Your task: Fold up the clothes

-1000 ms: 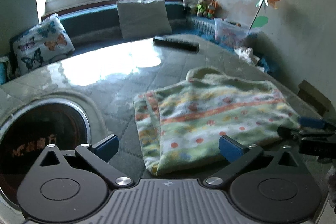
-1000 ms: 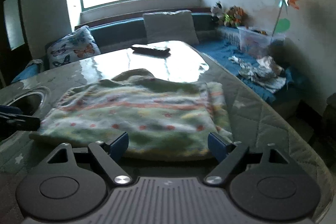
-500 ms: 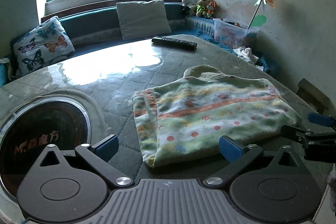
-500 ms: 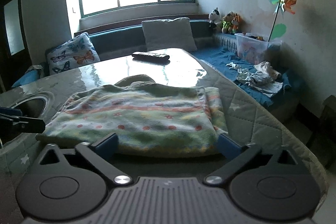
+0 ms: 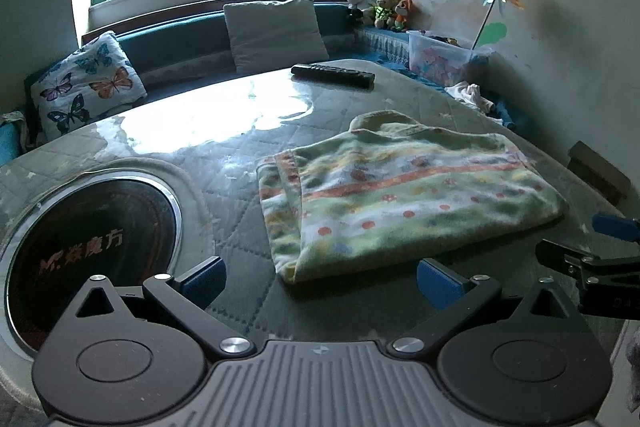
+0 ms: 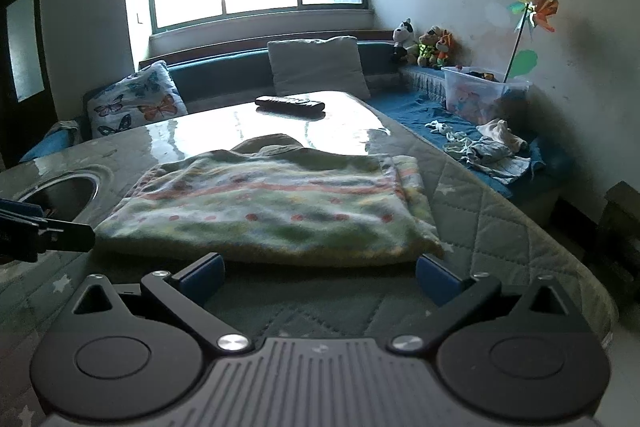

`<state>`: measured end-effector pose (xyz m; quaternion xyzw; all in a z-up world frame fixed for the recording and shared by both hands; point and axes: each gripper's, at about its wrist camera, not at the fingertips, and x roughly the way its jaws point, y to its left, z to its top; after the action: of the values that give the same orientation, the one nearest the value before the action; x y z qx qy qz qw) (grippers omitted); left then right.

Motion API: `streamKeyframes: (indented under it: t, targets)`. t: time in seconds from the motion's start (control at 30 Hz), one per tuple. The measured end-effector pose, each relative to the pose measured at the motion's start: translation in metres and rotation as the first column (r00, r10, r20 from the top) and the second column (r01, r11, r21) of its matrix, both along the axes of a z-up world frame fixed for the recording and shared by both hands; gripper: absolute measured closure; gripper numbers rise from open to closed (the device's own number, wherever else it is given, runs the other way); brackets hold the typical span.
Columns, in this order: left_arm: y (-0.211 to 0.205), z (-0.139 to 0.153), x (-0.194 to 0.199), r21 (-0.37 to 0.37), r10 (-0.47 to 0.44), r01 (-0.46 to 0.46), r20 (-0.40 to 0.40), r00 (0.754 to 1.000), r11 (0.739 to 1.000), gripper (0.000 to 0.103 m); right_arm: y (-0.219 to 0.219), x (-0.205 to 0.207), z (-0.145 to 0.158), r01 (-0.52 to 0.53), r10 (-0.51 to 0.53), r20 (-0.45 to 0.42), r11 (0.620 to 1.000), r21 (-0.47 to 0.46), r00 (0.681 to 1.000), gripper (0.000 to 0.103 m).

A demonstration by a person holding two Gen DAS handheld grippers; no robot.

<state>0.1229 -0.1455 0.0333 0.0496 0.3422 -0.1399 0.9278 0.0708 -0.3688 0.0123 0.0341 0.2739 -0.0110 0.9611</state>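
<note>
A folded fleece garment (image 5: 404, 195), green and white with orange stripes and red dots, lies flat on the quilted table; it also shows in the right wrist view (image 6: 272, 203). My left gripper (image 5: 320, 279) is open and empty, just short of the garment's near left corner. My right gripper (image 6: 318, 277) is open and empty, just short of the garment's near edge. The right gripper shows at the right edge of the left wrist view (image 5: 592, 251). The left gripper shows at the left edge of the right wrist view (image 6: 40, 231).
A round built-in hob (image 5: 88, 239) with a metal rim sits left of the garment. A black remote (image 5: 332, 75) lies at the table's far side. A bench with pillows (image 5: 276, 31), a plastic box (image 6: 480, 93) and loose clothes (image 6: 488, 147) runs behind and to the right.
Both grippers have drawn back and risen a little from the garment, which now lies further from the fingertips. The garment has not moved.
</note>
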Motion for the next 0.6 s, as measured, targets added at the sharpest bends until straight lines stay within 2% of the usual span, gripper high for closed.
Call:
streamKeyframes:
  t: [0.6]
  targets:
    - [0.004,-0.005,-0.028,0.017,-0.021,0.021,0.015,1.000,1.000,0.000,0.020,-0.021,-0.003,0.027,-0.028,-0.002,0.999,-0.028,1.000,0.000]
